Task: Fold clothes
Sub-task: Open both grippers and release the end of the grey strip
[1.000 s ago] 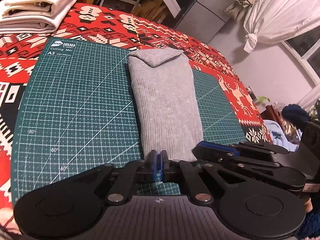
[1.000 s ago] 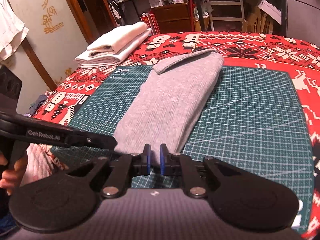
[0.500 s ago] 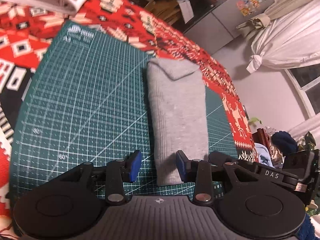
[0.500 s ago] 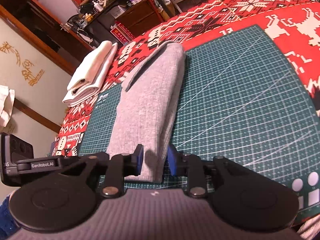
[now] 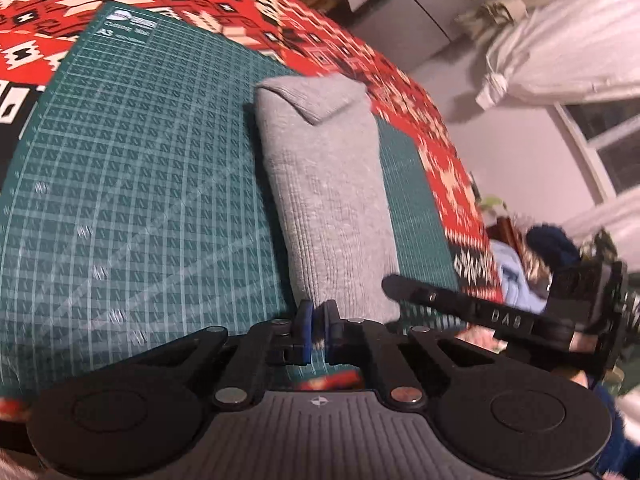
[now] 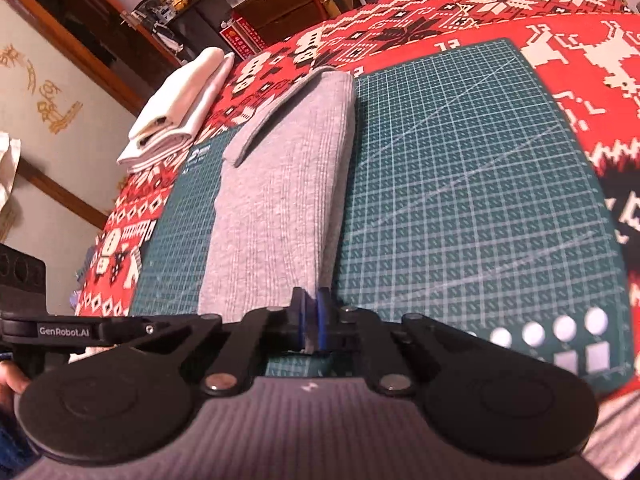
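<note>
knitwear first: a grey ribbed garment (image 5: 328,200), already folded into a long narrow strip, lies lengthwise on the green cutting mat (image 5: 140,200), which sits on the counter over a red patterned cloth (image 6: 480,8). its far end carries a small flap turned back on top, and its near end is right at our tools.

we hold the left gripper (image 5: 318,322) at the near left corner of the strip. its jaws are almost together, with a thin slit between the blue pads; the grey hem seems to sit in that slit, so we judge it pinched, though the blur leaves some doubt. the right gripper (image 6: 311,320) is at the near right corner, jaws likewise nearly closed with grey fabric showing between the pads.

we read this pairing as deliberate: one tool on each near corner keeps the hem level, so the strip can be lifted and carried over toward the far end without twisting. the strip lying along the mat's grid lines gives us a straight reference for that fold.

the folded cream garments (image 6: 176,112) lie off the mat's far corner, well apart from the grey piece, out of the working space, likely as the finished stack.

the risk we see is a shallow pinch catching only the top layer.
</note>
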Tool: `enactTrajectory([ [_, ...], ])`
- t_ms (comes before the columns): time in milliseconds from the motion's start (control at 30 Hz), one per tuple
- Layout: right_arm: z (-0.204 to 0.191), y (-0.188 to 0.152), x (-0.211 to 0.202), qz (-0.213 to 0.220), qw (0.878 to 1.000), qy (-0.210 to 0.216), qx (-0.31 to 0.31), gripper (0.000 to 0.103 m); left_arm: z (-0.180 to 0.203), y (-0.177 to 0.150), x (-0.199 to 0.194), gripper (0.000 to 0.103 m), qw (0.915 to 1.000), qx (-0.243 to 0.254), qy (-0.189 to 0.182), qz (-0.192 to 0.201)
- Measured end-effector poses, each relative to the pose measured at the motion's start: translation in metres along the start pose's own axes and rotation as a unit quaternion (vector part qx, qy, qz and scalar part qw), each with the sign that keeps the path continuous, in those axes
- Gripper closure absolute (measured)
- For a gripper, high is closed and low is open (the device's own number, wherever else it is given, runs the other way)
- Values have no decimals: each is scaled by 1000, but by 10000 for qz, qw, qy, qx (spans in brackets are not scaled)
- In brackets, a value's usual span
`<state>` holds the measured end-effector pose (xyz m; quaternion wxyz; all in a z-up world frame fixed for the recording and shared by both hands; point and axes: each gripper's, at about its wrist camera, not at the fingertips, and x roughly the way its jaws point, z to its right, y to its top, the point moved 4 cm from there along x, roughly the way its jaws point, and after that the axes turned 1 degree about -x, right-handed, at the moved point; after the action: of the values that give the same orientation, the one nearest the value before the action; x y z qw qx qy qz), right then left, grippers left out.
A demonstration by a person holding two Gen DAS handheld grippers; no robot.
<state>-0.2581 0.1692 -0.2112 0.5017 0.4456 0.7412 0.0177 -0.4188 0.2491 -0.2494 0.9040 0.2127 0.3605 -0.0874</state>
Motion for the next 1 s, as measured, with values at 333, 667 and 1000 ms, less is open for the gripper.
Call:
enactTrajectory([
  [333,-2,3,-29,284,9968,-414,-619,90,5,3,-20,94,9992,68,254,294],
  [667,-39,47,-1,888,9832,-315,-1561,90,26,57,11,94,9933,491,288,1009],
  [1000,-35,56,16,769,9848,-296,-1526,90,7,48,7,90,9951,67,62,983],
])
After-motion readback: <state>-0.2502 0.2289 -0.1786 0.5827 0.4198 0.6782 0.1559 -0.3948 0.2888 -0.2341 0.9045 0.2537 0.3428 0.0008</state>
